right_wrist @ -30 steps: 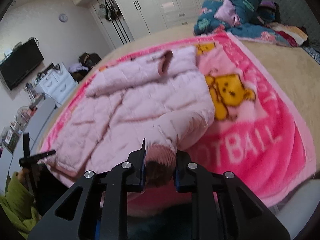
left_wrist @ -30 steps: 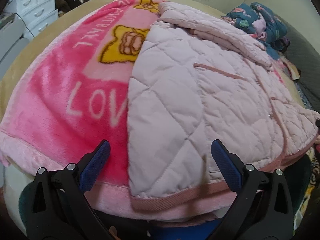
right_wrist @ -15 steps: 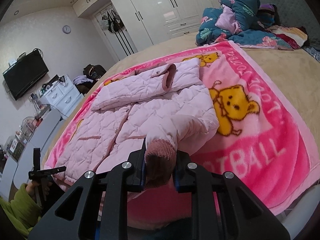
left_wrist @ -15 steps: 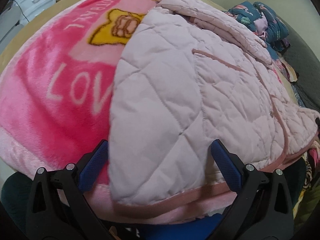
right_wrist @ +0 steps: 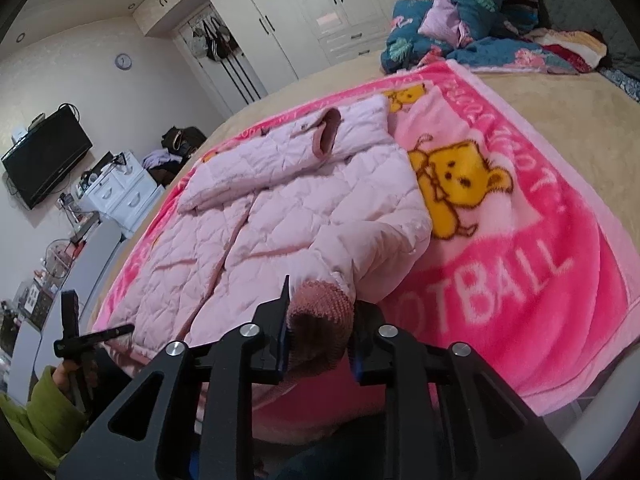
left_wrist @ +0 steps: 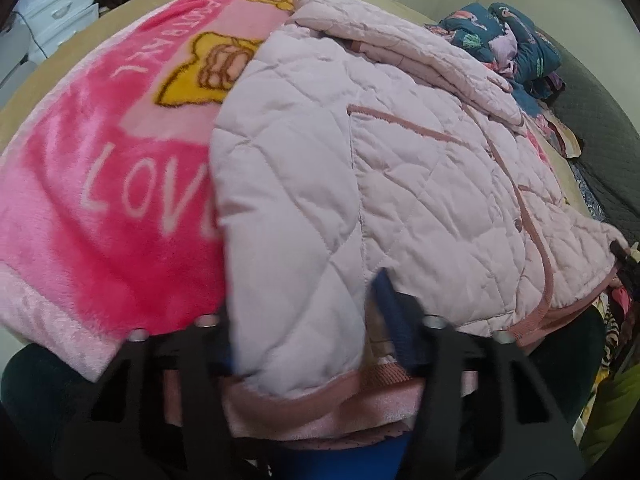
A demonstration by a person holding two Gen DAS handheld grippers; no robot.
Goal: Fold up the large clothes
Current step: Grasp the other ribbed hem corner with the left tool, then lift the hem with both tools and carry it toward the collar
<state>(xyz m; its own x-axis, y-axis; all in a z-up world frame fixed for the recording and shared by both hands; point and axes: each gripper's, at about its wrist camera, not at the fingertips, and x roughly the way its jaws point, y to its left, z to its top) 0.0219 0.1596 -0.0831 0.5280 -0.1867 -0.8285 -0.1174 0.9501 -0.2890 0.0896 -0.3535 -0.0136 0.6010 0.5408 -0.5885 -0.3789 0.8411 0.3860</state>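
Observation:
A pale pink quilted jacket (left_wrist: 400, 160) lies spread on a bright pink bear blanket (left_wrist: 100, 200) on the bed. My left gripper (left_wrist: 304, 312) is at the jacket's near hem corner. Its jaws are closing, and a thick fold of hem is bunched between the pads. In the right wrist view the jacket (right_wrist: 300, 208) stretches away to the left. My right gripper (right_wrist: 320, 320) holds the knitted pink sleeve cuff (right_wrist: 320, 304), which fills the gap between the jaws as they open slightly. The left gripper (right_wrist: 76, 332) shows at the far hem, held by a hand in a green sleeve.
A heap of teal floral bedding (right_wrist: 460, 20) sits at the head of the bed. The beige sheet (right_wrist: 580, 120) surrounds the blanket (right_wrist: 520, 260). White drawers (right_wrist: 120, 192), a wall TV (right_wrist: 44, 160) and white wardrobes (right_wrist: 300, 20) stand beyond the bed.
The left jaws have swung in from wide open onto the jacket's hem, bunching the fabric. The right gripper keeps the cuff, and its jaws stand a touch wider.

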